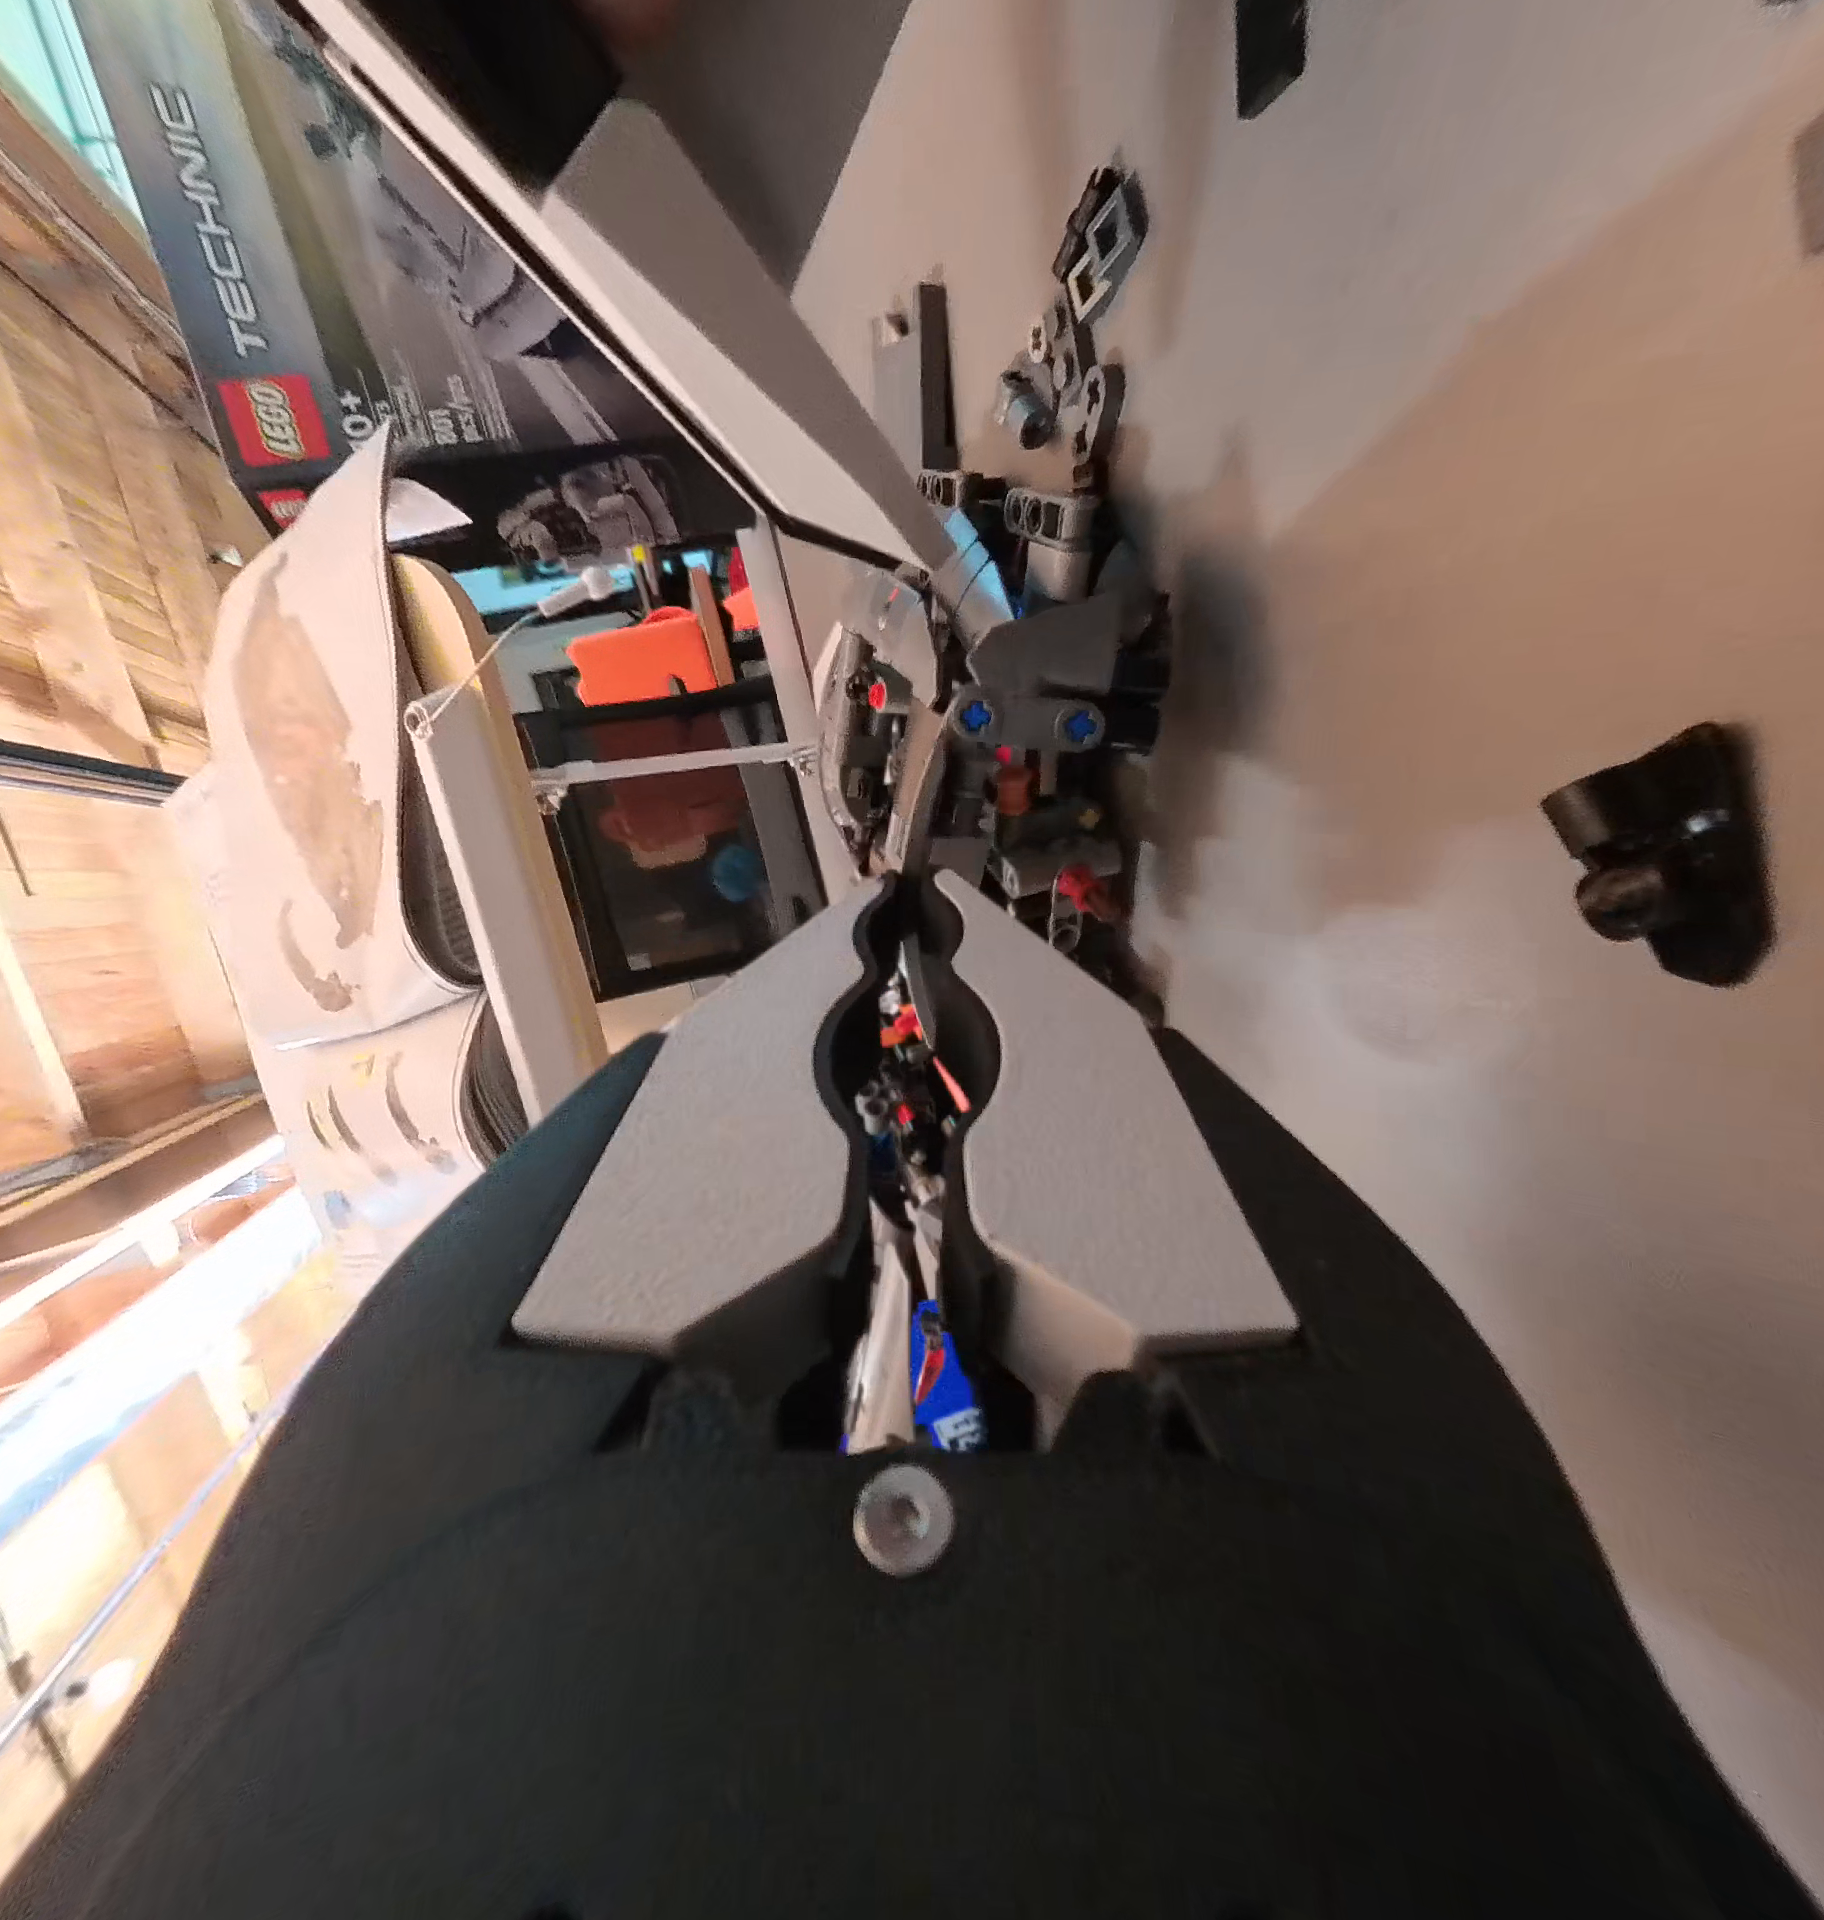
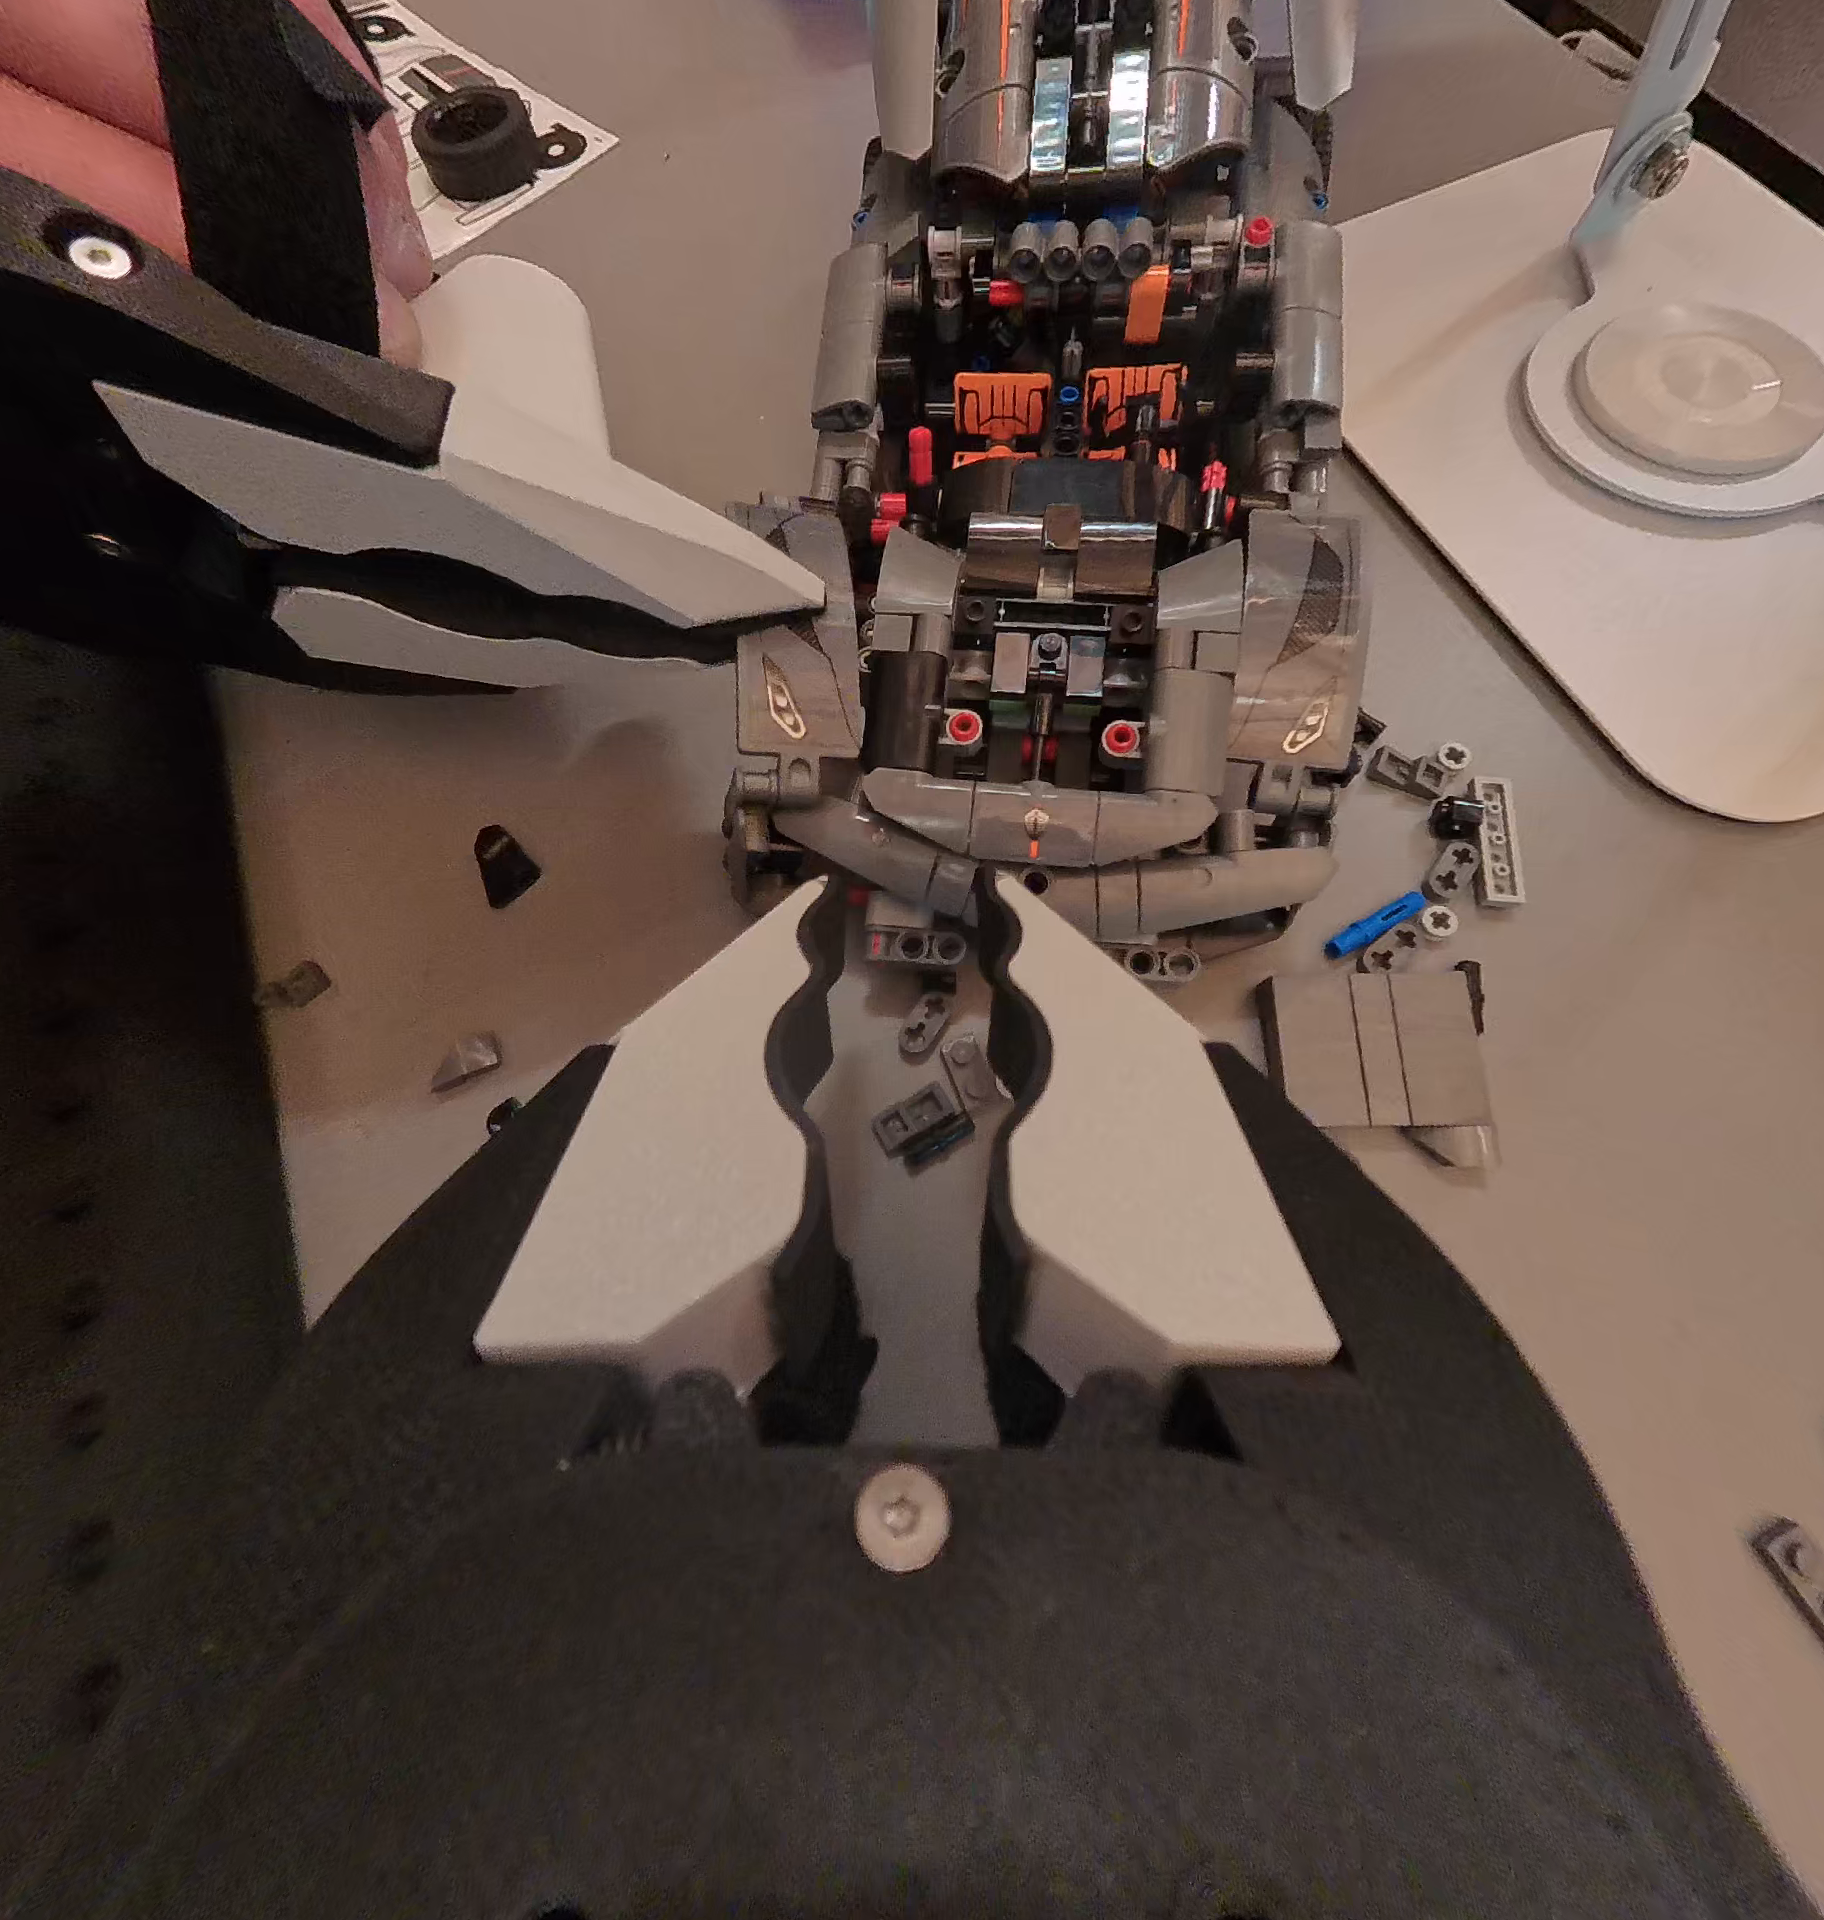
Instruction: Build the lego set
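Grey half-built Lego car sits mid-table: left gripper pinches its side fender, jaws nearly closed, probably bracing, while right gripper hangs narrow-gapped, empty, at its nose.

Grey desk, wood-panelled room, warm light.
Matte light-grey tabletop fills most of the right wrist view; white flat monitor-stand base with round silver disc at 2 o'clock. Left wrist view is rolled sideways: warm brown wooden wall panelling at 9 o'clock, pale window strip at 11, shiny chrome railing across it. Bright glare at 8 o'clock.
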{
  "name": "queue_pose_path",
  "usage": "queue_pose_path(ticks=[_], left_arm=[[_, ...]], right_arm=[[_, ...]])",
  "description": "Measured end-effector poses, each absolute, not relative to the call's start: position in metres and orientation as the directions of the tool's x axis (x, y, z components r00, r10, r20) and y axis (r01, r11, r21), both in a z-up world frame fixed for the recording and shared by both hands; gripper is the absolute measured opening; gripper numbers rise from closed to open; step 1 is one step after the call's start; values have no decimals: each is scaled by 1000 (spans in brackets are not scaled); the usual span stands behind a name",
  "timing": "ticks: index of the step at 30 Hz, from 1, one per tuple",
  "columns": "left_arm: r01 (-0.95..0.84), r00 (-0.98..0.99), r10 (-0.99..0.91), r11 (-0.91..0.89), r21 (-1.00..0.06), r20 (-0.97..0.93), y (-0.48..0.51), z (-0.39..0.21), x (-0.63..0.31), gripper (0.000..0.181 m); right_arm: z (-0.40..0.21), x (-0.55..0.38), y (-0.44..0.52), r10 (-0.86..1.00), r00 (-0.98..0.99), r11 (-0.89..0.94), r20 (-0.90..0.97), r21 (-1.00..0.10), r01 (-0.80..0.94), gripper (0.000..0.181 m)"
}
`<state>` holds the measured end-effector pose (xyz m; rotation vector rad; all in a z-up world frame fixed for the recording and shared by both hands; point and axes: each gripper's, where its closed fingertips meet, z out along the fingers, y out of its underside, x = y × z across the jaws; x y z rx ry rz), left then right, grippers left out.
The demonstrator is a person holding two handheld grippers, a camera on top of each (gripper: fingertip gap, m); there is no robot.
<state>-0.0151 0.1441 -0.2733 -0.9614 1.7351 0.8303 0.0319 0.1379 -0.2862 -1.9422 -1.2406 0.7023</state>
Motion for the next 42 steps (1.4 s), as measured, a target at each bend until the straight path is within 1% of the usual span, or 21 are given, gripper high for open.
queue_pose_path(ticks=[5, 7, 9, 17, 30, 36, 42], left_arm=[[-847, -249, -228, 523, 97, -941, 138, -277, -4, 0], [-848, -257, -218, 517, 112, -941, 142, -279, -4, 0], [-850, -243, -223, 518, 97, -944, 144, -279, -4, 0], [-859, -234, -199, 501, 106, -952, 147, -274, -14, 0], [-855, -281, -165, 490, 169, -945, 145, -277, -12, 0], [-861, -283, -160, 477, 176, -946, 143, -274, -16, 0], [-867, -285, -146, 462, 189, -947, 146, -274, -21, 0]], right_arm=[[-287, 32, 138, 919, 390, -282, -67, -800, 529, 23], [-288, 32, 138, 919, 389, -285, -68, -796, 534, 23], [-289, 32, 138, 919, 389, -287, -69, -792, 538, 23], [-290, 31, 137, 921, 385, -286, -69, -790, 542, 24], [-293, 30, 132, 930, 363, -272, -62, -782, 561, 24], [-297, 30, 130, 932, 361, -260, -39, -765, 589, 28], [-299, 27, 127, 938, 345, -249, -33, -757, 604, 37]])
